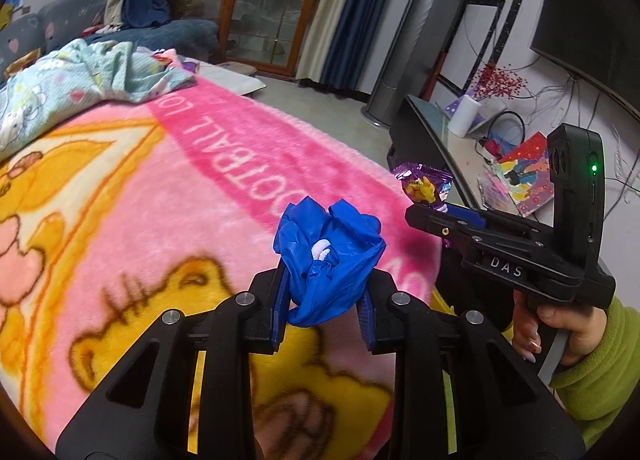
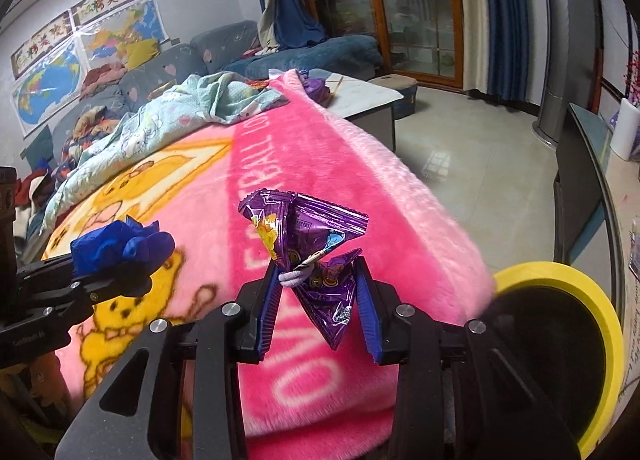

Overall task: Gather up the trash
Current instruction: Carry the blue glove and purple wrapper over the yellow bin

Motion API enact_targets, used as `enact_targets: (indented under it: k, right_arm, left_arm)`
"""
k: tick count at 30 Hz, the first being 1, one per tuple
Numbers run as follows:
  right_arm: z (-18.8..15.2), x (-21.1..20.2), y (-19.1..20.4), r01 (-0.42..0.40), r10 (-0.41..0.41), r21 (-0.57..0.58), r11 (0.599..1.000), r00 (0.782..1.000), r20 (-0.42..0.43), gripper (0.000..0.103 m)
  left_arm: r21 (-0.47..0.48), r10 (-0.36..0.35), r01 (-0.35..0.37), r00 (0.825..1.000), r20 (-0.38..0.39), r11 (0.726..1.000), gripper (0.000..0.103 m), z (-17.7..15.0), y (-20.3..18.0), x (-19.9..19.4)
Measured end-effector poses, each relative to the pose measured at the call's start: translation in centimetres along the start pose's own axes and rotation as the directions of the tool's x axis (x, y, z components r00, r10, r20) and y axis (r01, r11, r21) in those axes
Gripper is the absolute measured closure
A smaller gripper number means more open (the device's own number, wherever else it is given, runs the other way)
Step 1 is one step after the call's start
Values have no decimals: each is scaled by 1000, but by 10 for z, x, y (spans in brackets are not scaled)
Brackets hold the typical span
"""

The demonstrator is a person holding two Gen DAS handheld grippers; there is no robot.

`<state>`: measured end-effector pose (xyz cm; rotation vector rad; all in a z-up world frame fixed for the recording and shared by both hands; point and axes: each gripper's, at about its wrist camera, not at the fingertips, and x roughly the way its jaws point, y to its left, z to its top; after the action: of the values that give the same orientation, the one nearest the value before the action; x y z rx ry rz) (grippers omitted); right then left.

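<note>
Left claw [image 1: 326,296] clamped on crumpled blue plastic [image 1: 326,256], right claw [image 2: 316,300] clamped on purple snack wrapper [image 2: 310,256], both lifted above the pink blanket [image 2: 360,164]; yellow-rimmed bin [image 2: 576,300] just right. Best carried right-hand first over the rim; release only once squarely above the opening; keep both grips firm meanwhile.

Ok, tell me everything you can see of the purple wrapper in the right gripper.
The purple wrapper is shiny crinkled foil with yellow cartoon print, pinched at its waist by a white band, flaring open above and tapering to a point below. The right gripper holds it between blue pads, upright, above the pink blanket.
</note>
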<state>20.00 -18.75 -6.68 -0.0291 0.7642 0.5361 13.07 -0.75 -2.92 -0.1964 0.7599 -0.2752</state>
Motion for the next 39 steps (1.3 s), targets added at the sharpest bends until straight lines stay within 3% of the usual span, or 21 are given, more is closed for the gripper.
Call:
enact_targets:
  k: [22, 39]
  right_arm:
    - [-21, -64, -49, 99, -106, 103, 990, 992, 68, 69]
    - [-42, -101, -96, 180, -205, 230, 956, 974, 93, 69]
  left_arm:
    - [83, -82, 80, 996, 28, 993, 82, -1, -55, 0]
    - [177, -160, 153, 987, 27, 972, 82, -1, -108, 13]
